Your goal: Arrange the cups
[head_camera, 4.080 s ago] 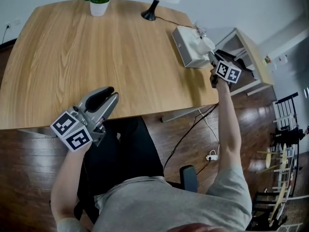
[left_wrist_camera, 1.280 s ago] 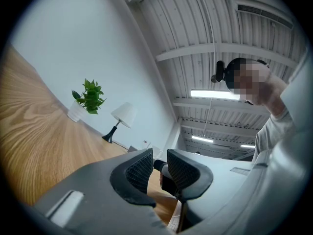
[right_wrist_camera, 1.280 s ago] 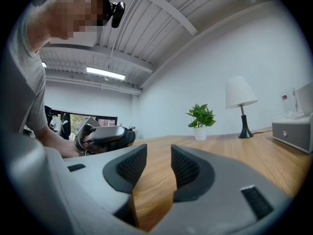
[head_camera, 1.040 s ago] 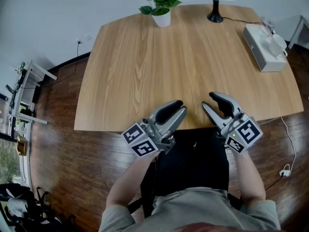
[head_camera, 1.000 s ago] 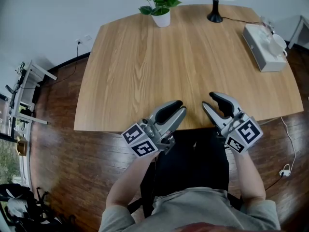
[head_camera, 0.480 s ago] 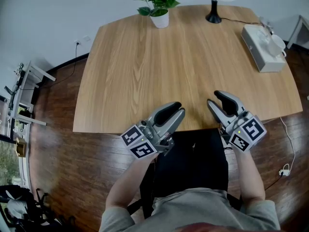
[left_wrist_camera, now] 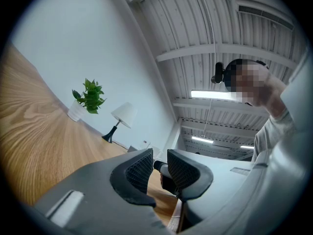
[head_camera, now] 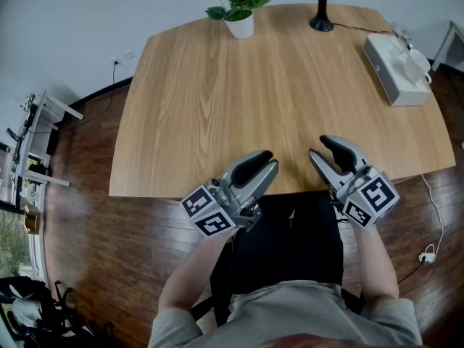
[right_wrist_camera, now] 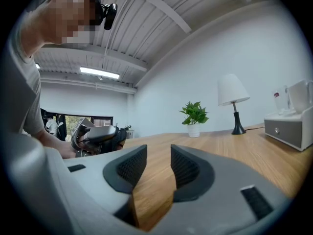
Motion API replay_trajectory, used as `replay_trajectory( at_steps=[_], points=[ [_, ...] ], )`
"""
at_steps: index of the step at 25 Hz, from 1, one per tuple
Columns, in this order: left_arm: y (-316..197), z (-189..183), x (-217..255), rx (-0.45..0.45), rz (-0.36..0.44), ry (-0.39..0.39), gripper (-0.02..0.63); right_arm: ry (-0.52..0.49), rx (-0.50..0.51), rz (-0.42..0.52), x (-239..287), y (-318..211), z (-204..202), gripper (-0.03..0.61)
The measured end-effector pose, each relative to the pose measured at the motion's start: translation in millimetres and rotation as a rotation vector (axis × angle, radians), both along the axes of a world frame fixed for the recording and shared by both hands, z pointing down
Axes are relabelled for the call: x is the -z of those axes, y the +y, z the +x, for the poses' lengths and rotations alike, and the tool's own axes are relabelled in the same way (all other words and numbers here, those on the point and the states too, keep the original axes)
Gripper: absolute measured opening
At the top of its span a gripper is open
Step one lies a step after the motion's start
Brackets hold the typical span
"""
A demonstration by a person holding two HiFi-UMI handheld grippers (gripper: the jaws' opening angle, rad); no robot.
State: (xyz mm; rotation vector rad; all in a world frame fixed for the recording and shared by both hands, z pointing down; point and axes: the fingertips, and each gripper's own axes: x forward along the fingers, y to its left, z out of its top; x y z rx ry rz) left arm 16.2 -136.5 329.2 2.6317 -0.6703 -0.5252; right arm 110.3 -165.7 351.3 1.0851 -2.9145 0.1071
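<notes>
Cups [head_camera: 415, 62] on white box [head_camera: 388, 75], far right of desk [head_camera: 217, 93], well apart from both tools. Left tool [head_camera: 264, 162] and right tool [head_camera: 320, 148] at near edge, narrowly parted, empty. Probably light, rigid, slippery, breakable; grip wall below rim.

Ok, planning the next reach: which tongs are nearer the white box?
Right. The right tongs have the white box ahead and to their right; the left tongs sit beside them, farther left.
</notes>
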Motion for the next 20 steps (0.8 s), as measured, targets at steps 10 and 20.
replay_trajectory(
  at_steps=[10,20],
  points=[
    [0.1,-0.6,0.4,0.002,0.000,0.000,0.089,0.039,-0.005,0.000,-4.0,0.0,-1.0,0.143],
    [-0.6,0.4,0.4,0.001,0.006,-0.004,0.089,0.049,-0.005,-0.003,-5.1,-1.1,-0.6,0.143]
  ],
)
